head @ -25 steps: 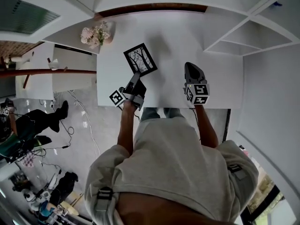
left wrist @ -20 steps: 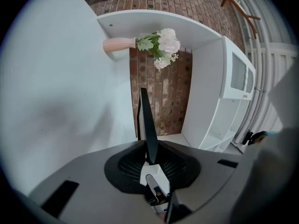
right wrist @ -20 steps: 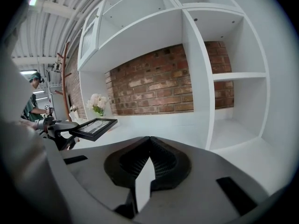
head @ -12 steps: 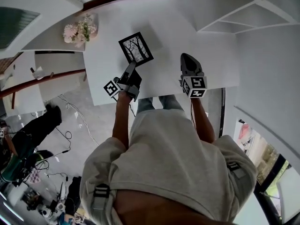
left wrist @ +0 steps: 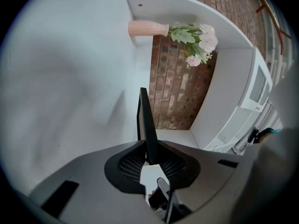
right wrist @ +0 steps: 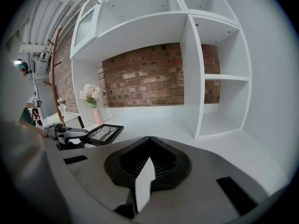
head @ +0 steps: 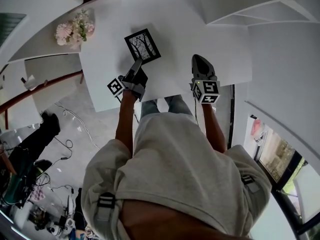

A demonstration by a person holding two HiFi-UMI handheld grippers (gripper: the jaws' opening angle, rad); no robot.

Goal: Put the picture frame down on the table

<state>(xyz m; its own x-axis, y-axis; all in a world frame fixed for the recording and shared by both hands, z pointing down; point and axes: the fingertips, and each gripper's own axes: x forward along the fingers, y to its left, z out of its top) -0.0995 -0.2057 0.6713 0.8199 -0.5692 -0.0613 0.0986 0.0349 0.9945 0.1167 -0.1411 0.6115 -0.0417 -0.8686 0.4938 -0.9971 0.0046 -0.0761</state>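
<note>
Picture frame (head: pixel 143 46), black-edged with a print of bare trees, is pinched at its near edge by the left tongs (head: pixel 136 69), over the left part of the white tabletop (head: pixel 190 29). In the left gripper view the frame (left wrist: pixel 145 125) shows edge-on as a thin dark slab running straight out from between the two pads of the left tongs (left wrist: pixel 149 157), which press on it from either side. From the right gripper view the frame (right wrist: pixel 103 133) lies nearly flat, face up, low over the tabletop; whether its underside touches the surface cannot be told. The right tongs (head: pixel 199 59) rest apart from the frame, to its right, above the near part of the tabletop, and in their own view the right tongs (right wrist: pixel 149 140) are pressed together at the tips with nothing between them. A pink vase of pale flowers (head: pixel 72 30) stands on a ledge beyond the tabletop's left corner. White shelves (right wrist: pixel 205 78) and a brick wall (right wrist: pixel 149 80) rise behind the tabletop
</note>
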